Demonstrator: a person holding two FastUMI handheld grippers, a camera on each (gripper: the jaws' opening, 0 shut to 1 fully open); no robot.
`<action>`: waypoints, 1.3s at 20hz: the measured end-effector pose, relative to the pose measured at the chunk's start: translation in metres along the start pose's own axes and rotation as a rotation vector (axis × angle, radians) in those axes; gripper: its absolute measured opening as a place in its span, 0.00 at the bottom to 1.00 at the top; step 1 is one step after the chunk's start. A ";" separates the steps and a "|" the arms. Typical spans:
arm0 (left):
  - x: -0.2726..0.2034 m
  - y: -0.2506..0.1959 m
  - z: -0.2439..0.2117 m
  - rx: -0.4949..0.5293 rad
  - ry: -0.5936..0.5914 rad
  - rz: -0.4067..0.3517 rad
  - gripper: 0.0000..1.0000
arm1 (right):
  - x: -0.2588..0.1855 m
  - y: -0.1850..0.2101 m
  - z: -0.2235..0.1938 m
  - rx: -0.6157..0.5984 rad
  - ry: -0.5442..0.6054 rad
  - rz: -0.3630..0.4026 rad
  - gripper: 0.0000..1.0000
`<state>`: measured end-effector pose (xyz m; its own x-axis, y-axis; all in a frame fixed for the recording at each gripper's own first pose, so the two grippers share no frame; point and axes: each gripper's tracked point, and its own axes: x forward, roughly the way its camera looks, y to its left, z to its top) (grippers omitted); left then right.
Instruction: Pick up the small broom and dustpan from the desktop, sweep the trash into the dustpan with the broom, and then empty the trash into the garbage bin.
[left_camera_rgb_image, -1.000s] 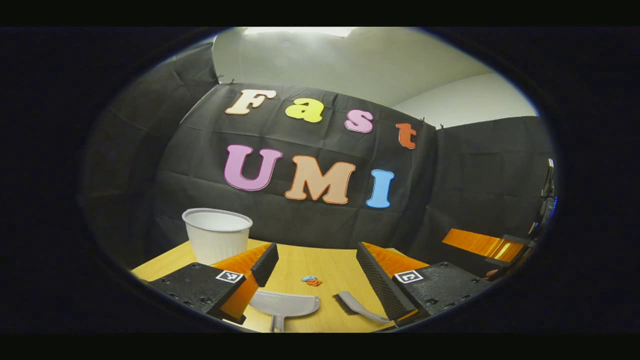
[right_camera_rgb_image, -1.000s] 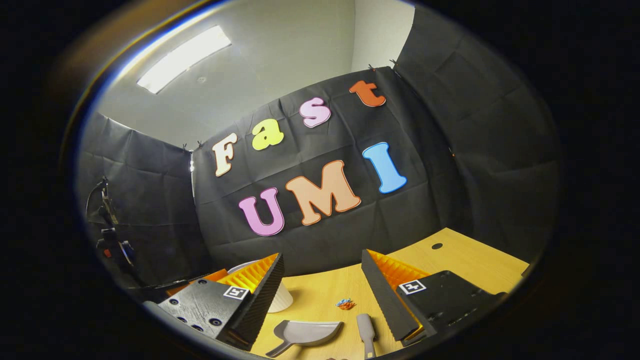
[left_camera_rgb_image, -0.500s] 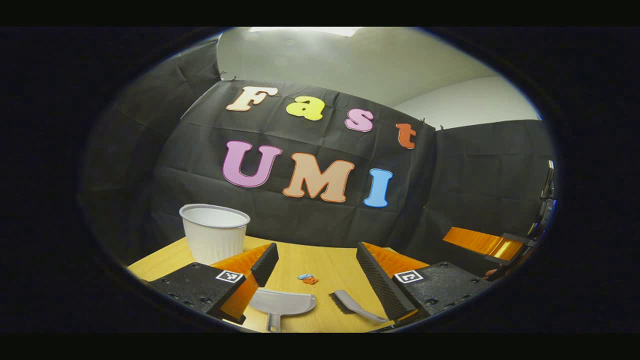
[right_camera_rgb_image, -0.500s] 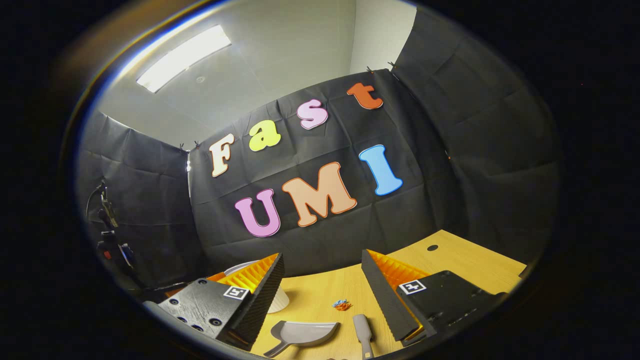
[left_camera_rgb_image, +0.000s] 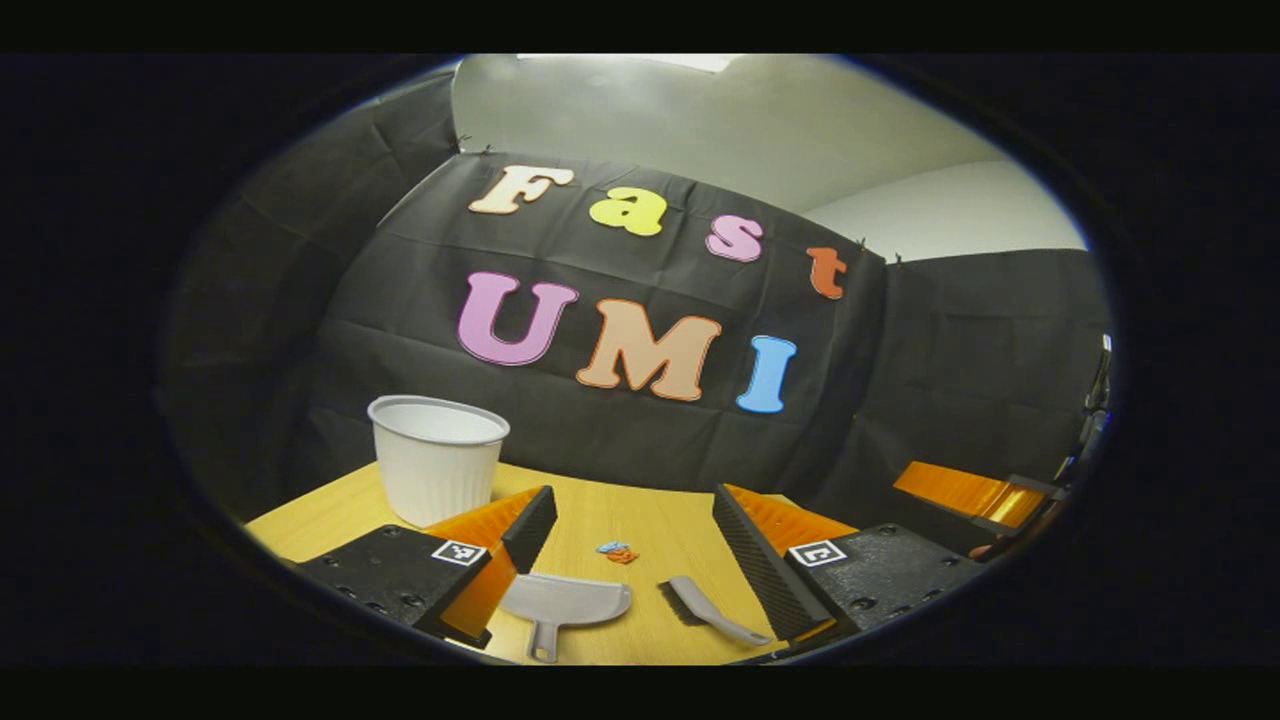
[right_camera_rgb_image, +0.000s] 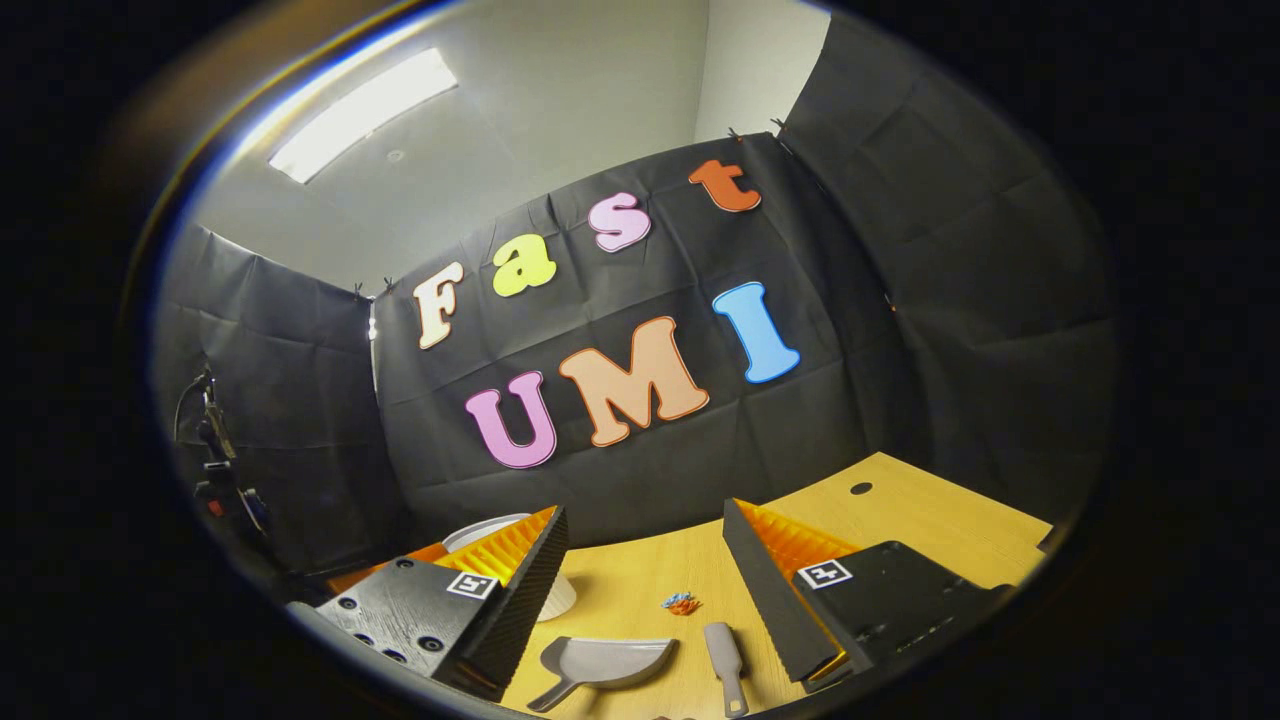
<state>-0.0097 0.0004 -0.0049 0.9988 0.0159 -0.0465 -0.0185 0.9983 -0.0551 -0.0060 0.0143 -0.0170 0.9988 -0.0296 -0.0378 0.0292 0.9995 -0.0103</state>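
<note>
Left gripper view first: the left gripper (left_camera_rgb_image: 628, 540) hangs above the desk (left_camera_rgb_image: 320, 515) with its jaws spread wide and nothing between them. The dustpan (left_camera_rgb_image: 566, 602) lies flat at about 6 o'clock, just in front of the left finger, handle pointing back toward the camera. The broom (left_camera_rgb_image: 710, 612) lies beside it at roughly 5 o'clock, bristles at its far-left end, apart from the pan. The trash (left_camera_rgb_image: 617, 551), a little blue and orange clump, sits just beyond the two, between the fingers as seen from here. The bin (left_camera_rgb_image: 437, 458), a white ribbed tub, stands upright at 8 o'clock, well apart from the trash. The other gripper pokes in at the 4 o'clock edge.

Right gripper view: the right gripper (right_camera_rgb_image: 646, 560) is also wide open and holding nothing. Dustpan (right_camera_rgb_image: 602, 664) at 6 o'clock, broom (right_camera_rgb_image: 724, 652) just right of it lying lengthwise, trash (right_camera_rgb_image: 681, 602) a bit farther out. The bin (right_camera_rgb_image: 555, 592) is mostly hidden behind the left finger at 7 o'clock.

So progress-wise, I'd say basically zero: both tools lie untouched on the desk, the trash isn't swept, nothing's in the pan. Everything's left: grab both, sweep, dump.
</note>
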 end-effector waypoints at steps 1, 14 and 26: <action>0.000 0.000 0.000 -0.006 0.004 -0.002 0.93 | -0.002 -0.001 0.000 0.002 0.002 -0.001 0.92; -0.004 0.004 -0.003 -0.029 0.030 0.028 0.94 | -0.006 0.007 -0.008 0.004 0.020 0.011 0.92; -0.024 0.047 -0.161 0.020 0.462 0.071 0.94 | 0.015 -0.041 -0.163 -0.048 0.414 -0.020 0.92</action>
<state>-0.0417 0.0378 -0.1671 0.8701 0.0620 -0.4890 -0.0804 0.9966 -0.0167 0.0018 -0.0284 -0.1798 0.8981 -0.0601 -0.4358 0.0370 0.9974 -0.0614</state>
